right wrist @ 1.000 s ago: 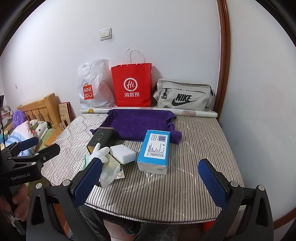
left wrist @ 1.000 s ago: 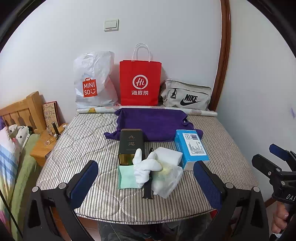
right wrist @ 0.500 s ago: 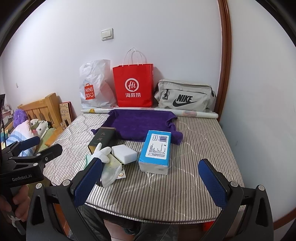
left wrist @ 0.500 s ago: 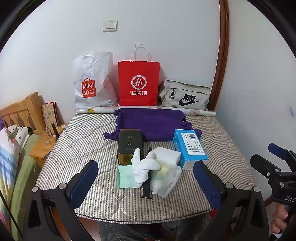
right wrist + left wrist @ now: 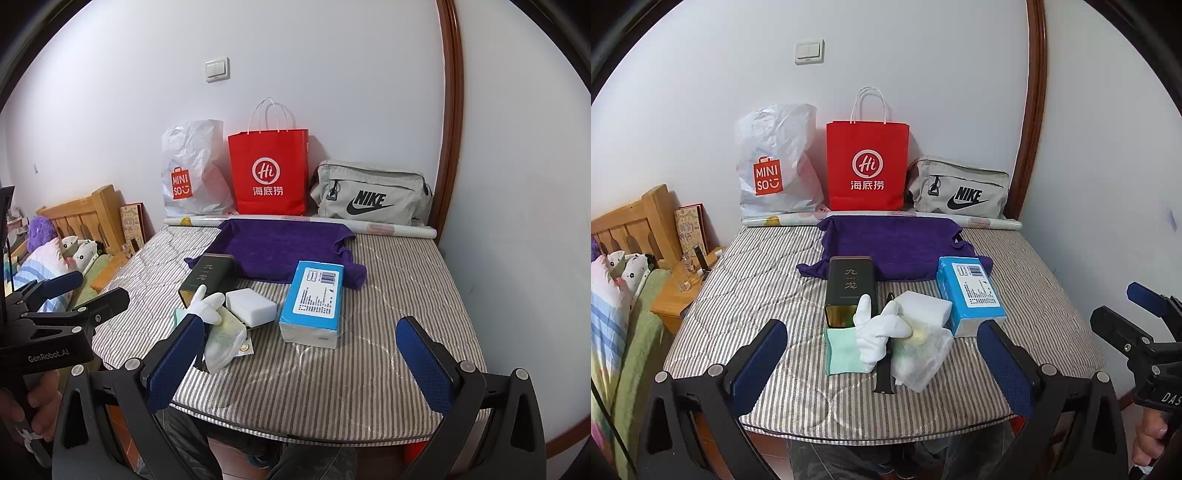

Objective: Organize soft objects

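Note:
On the striped mattress [image 5: 746,295] lie a purple cloth [image 5: 894,245], a white glove [image 5: 879,332] on a mint green cloth [image 5: 842,354], a white sponge block [image 5: 925,308], a clear bag with yellowish stuff [image 5: 923,350], a blue tissue pack [image 5: 971,291] and a dark tin box [image 5: 849,288]. The same things show in the right wrist view: glove [image 5: 207,304], sponge [image 5: 251,306], tissue pack [image 5: 314,302], purple cloth [image 5: 280,247]. My left gripper [image 5: 882,373] is open and empty, short of the pile. My right gripper [image 5: 299,363] is open and empty near the front edge.
A Miniso plastic bag [image 5: 775,166], a red paper bag [image 5: 868,166] and a grey Nike bag [image 5: 960,192] stand against the back wall behind a paper roll [image 5: 886,218]. A black strap [image 5: 884,373] lies by the glove. A wooden bed and nightstand [image 5: 672,295] are at the left.
Both views have shifted very slightly; the grippers stay open and nothing on the mattress has moved.

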Motion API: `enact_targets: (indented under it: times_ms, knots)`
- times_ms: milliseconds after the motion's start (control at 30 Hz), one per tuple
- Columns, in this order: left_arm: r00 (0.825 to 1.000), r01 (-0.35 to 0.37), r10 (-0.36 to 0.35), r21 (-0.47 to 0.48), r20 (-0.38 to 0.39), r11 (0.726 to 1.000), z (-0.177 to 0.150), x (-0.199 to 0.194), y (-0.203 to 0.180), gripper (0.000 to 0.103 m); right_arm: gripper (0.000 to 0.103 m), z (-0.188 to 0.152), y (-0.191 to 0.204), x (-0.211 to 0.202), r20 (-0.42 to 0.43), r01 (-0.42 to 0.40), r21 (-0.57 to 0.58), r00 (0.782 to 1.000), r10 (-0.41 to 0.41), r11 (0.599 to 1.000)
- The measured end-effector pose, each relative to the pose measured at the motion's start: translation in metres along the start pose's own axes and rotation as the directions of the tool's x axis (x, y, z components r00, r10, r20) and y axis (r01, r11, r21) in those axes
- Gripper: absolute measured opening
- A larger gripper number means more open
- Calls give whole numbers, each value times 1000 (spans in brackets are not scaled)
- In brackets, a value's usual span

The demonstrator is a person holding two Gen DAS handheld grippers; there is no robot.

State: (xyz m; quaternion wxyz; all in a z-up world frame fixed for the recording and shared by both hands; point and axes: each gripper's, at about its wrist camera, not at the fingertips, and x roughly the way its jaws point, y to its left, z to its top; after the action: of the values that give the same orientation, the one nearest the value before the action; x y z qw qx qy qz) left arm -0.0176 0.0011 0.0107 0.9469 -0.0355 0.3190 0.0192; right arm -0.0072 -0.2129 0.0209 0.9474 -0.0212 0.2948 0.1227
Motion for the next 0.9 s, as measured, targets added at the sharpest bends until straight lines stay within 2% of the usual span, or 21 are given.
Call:
enact_targets:
  times_ms: [500, 800, 900]
  knots:
    - [1000, 22, -22, -2, -13, 1000, 2, 11, -1, 103, 102, 1, 5, 8, -6, -21, -9, 1000, 21, 1000]
    - [996, 7, -10, -37, -90, 999, -8, 49, 19, 103, 102, -10, 3, 44, -78, -42, 3, 996, 42, 999]
    - [990, 21, -30, -62, -139, 998, -15, 68, 27, 103, 102, -16, 4, 59, -105, -50, -2, 993, 50, 999]
